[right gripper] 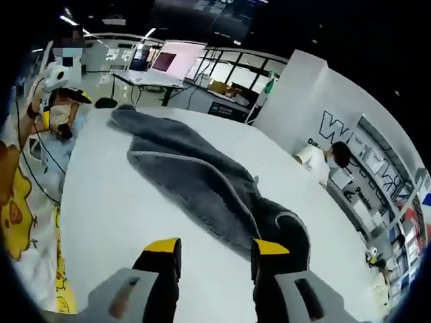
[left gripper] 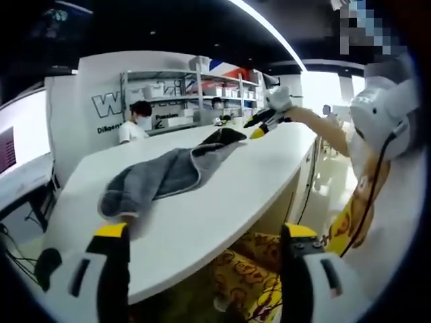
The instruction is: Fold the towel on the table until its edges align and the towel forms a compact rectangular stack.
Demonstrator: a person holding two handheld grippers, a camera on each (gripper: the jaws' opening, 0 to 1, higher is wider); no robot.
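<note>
A grey towel (left gripper: 168,175) lies crumpled lengthwise on the white table (left gripper: 222,202). In the left gripper view my left gripper (left gripper: 205,232) is open, its yellow-tipped jaws wide apart at the table's near edge, just short of the towel's near end. At the towel's far end a gloved hand holds my right gripper (left gripper: 264,124). In the right gripper view the towel (right gripper: 202,175) stretches away from my open right gripper (right gripper: 215,247). Its dark near end lies beside the right jaw, not between the jaws. My left gripper (right gripper: 64,101) shows small past the towel's far end.
The table's edge (left gripper: 269,202) runs close along my left gripper, with the person's yellow-patterned clothing (left gripper: 249,269) below it. Two people (left gripper: 138,121) sit behind the table in front of shelves (left gripper: 195,84). Desks and a screen (right gripper: 175,60) stand in the background.
</note>
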